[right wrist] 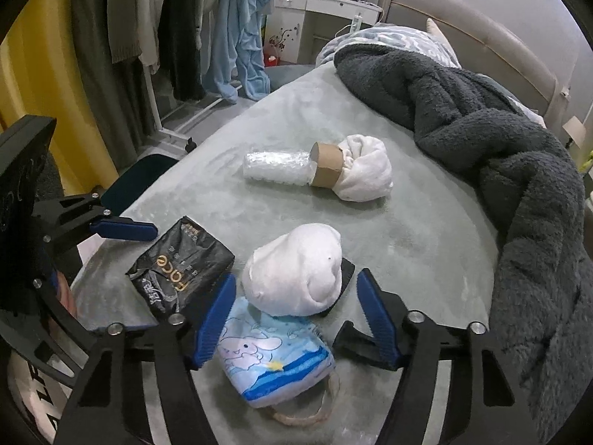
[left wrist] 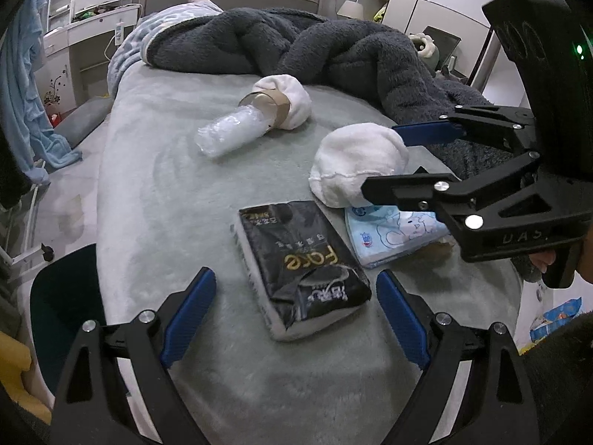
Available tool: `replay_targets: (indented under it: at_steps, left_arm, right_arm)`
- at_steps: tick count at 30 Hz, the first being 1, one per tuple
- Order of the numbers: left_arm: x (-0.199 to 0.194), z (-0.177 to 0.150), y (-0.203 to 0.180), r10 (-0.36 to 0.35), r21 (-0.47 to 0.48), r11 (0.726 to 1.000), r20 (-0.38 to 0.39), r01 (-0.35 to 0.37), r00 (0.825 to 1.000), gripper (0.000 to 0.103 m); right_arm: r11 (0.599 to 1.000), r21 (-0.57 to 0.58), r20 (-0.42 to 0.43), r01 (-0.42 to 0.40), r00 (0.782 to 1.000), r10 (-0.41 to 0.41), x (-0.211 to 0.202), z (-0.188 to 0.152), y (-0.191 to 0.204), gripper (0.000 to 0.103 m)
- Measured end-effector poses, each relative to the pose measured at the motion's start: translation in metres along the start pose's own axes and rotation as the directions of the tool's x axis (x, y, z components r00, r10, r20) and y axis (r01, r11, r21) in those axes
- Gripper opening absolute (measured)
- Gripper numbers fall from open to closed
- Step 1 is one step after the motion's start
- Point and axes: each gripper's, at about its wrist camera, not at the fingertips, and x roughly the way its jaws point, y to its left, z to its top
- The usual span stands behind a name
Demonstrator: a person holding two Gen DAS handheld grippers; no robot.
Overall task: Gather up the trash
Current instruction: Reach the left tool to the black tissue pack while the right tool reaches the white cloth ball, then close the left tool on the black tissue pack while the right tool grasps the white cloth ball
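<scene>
On the grey-green bed cover lie a black tissue pack (left wrist: pixel 300 267) (right wrist: pixel 181 263), a blue cartoon tissue pack (left wrist: pixel 393 235) (right wrist: pixel 274 356), a white cloth bundle (left wrist: pixel 355 163) (right wrist: pixel 296 270), and a crushed clear plastic bottle (left wrist: pixel 233 131) (right wrist: pixel 278 168) stuck in a cardboard tube (left wrist: pixel 270 105) (right wrist: pixel 328 165) with a second white cloth (left wrist: pixel 292 102) (right wrist: pixel 367 168). My left gripper (left wrist: pixel 296 315) (right wrist: pixel 111 256) is open, its fingers on either side of the black pack's near end. My right gripper (right wrist: pixel 296 315) (left wrist: pixel 385 155) is open around the white bundle, just above the blue pack.
A dark grey fleece blanket (left wrist: pixel 333 44) (right wrist: pixel 500 148) is heaped along the far and right side of the bed. A dark green bin (left wrist: pixel 63 307) (right wrist: pixel 137 181) stands on the floor by the bed's left edge. Hanging clothes (right wrist: pixel 166 29) and a white dresser (left wrist: pixel 92 29) stand beyond.
</scene>
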Motion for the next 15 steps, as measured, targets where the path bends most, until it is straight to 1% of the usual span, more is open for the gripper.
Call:
replay_targets:
  at_steps: [6, 8, 9, 11, 15]
  left_arm:
    - [0.01, 0.004, 0.005, 0.007, -0.009, 1.0, -0.003, -0.007, 1.0, 0.082]
    - [0.011, 0.005, 0.005, 0.017, -0.003, 1.0, -0.003, -0.017, 1.0, 0.075]
    - [0.011, 0.005, 0.005, 0.021, -0.002, 1.0, -0.004, -0.021, 1.0, 0.073]
    - [0.011, 0.005, 0.007, 0.03, -0.001, 1.0, -0.003, -0.03, 1.0, 0.066]
    - [0.011, 0.006, 0.01, 0.03, 0.0, 1.0, -0.001, -0.03, 1.0, 0.061]
  right_arm:
    - [1.0, -0.005, -0.015, -0.013, 1.0, 0.013, 0.006, 0.001, 0.003, 0.05]
    - [1.0, 0.008, -0.008, -0.018, 1.0, 0.018, 0.005, 0.002, 0.002, 0.046]
    - [1.0, 0.017, -0.003, -0.021, 1.0, 0.021, 0.005, 0.002, 0.0, 0.045]
    - [0.999, 0.04, 0.008, -0.028, 1.0, 0.028, 0.003, 0.003, -0.003, 0.045]
    - [0.994, 0.096, 0.043, -0.05, 0.998, 0.046, -0.005, 0.004, -0.011, 0.044]
